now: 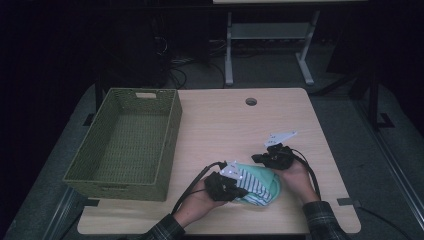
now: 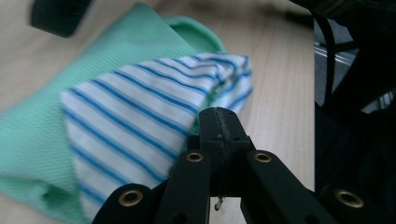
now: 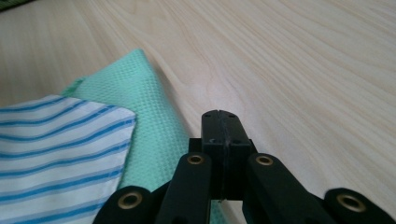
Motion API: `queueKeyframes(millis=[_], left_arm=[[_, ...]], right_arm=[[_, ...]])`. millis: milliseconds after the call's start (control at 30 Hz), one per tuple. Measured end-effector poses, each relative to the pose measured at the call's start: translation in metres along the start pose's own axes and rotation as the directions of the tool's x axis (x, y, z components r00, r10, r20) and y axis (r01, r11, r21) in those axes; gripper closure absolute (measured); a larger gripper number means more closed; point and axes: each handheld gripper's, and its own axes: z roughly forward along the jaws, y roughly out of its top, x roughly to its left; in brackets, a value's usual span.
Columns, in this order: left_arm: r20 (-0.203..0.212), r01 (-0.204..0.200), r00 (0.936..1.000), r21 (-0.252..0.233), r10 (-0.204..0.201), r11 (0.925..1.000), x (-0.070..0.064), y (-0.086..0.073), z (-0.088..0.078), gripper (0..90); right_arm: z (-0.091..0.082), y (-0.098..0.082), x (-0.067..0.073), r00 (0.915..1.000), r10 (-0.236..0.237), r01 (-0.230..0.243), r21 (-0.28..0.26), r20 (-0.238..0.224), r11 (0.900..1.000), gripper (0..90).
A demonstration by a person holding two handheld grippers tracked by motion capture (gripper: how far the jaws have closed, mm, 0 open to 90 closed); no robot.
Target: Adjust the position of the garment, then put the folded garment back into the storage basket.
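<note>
Both tongs pinched shut on the cloth [image 1: 257, 182]: left tongs [image 1: 239, 184] near edge, right tongs [image 1: 260, 159] far edge; basket [image 1: 100, 150] lies left.

A mint-green cloth [image 1: 270, 179] lies bunched on the near part of the wooden table, right of the basket. A white cloth with blue stripes [image 1: 252, 187] is folded over it, seemingly tucked into its folds.
</note>
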Motion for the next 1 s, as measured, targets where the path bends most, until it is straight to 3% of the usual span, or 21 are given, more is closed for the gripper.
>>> queueKeyframes(millis=[233, 433, 733, 1000], left_arm=[[0.036, -0.013, 0.9993, 0.037, 0.011, 0.9992, -0.007, -0.002, 0.013, 89.7], [0.051, -0.023, 0.9985, 0.09, 0.019, 0.9957, -0.005, -0.005, 0.024, 89.7], [0.017, -0.027, 0.9995, 0.122, 0.025, 0.9922, 0.003, -0.008, 0.025, 89.7], [-0.023, 0.006, 0.9997, 0.129, -0.003, 0.9917, 0.015, -0.012, 0.021, 89.7]], right_arm=[[0.005, -0.003, -0.004, 0.9999, 0.003, -0.003, 0.019, 0.01, 1.0, 90.0], [0.006, -0.006, -0.005, 0.9998, 0.019, -0.02, 0.031, 0.006, 0.999, 90.0], [0.006, -0.008, -0.006, 0.9999, 0.012, -0.012, 0.041, -0.002, 0.999, 90.0], [-0.002, -0.016, -0.011, 0.9997, 0.023, -0.023, 0.042, 0.001, 0.999, 90.0]])
